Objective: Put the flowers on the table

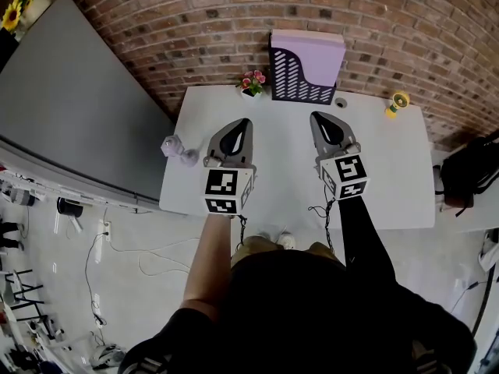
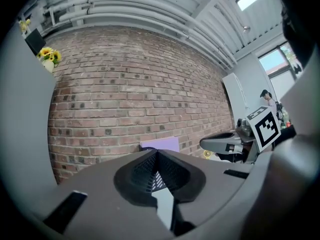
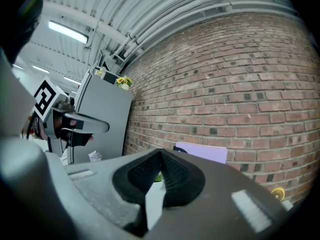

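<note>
Showing pink blooms, flowers (image 1: 253, 78) sit in white pot (image 1: 249, 93).

From my seat, the left gripper's (image 2: 157, 153) own grey body blocks nearly the whole bench in its view; only the top of the purple file holder (image 2: 160, 144) peeks over the fingers (image 2: 142, 171). In the right gripper (image 3: 160, 154) view, a sliver of green (image 3: 159, 177) shows behind the fingers, too little for me to identify. In the head view the flowers (image 1: 252, 80) are too small to read in detail. So are the yellow thing (image 1: 399, 102) at the bench's (image 1: 390, 185) far right and the pale object (image 1: 176, 148) at its left edge. The sunflowers (image 1: 12, 14) and a dark shape (image 1: 470, 176) are cut off by the picture's edges.
</note>
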### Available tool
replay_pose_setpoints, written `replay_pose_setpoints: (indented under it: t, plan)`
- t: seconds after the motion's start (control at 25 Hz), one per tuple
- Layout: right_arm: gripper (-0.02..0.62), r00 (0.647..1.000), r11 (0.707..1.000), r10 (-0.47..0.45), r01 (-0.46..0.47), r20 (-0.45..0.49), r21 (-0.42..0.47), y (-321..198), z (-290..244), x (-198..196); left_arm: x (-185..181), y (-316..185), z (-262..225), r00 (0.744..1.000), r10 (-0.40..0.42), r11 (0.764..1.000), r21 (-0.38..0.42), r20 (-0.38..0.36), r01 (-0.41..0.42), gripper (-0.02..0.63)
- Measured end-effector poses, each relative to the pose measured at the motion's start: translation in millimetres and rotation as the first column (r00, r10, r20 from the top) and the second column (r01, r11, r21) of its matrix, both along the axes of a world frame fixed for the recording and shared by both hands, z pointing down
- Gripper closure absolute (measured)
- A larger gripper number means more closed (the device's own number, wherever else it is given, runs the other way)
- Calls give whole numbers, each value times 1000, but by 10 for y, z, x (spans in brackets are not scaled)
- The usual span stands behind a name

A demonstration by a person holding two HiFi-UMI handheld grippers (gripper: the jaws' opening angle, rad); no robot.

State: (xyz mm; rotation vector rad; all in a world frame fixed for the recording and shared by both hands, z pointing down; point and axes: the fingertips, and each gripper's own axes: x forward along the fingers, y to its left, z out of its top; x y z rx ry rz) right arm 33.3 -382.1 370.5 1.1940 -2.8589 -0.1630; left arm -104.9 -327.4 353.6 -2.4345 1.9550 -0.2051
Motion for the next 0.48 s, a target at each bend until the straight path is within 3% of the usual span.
replay_pose_setpoints:
  t: [0.48]
  plan:
    - [595,1000,1000,6,-6,5,0,29,14,84,70,13,6,1000,2,1000,6,3,-2,598]
